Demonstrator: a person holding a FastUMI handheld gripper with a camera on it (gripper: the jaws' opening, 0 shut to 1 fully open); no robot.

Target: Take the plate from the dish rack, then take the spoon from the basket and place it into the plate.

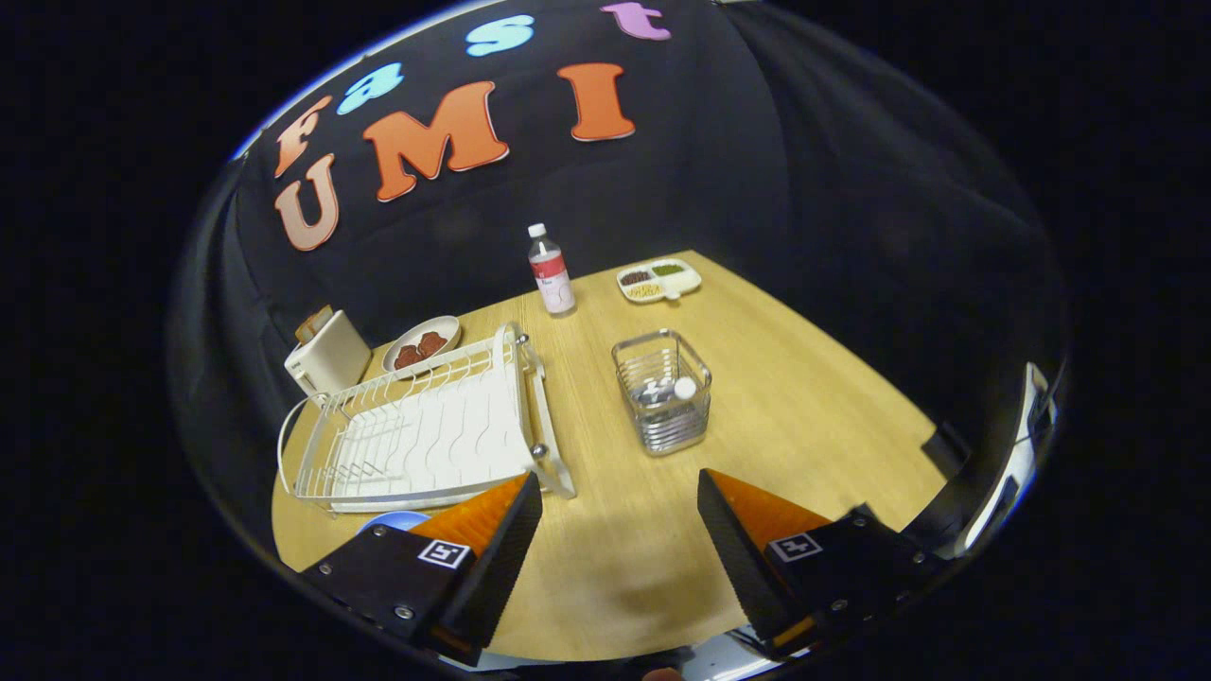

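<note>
In the gripper view, the gripper (620, 511) is seen at the bottom of the frame with its 2 fingers spread wide and nothing held between them. The dish rack (426, 435) lies left of centre and looks empty; a blue plate (393, 520) peeks out at lower left, behind the left finger. The spoon (667, 388) rests in the wire basket (662, 392) at centre, beyond the fingers. It is judged light, stiff and slippery, best pinched at the handle.
</note>
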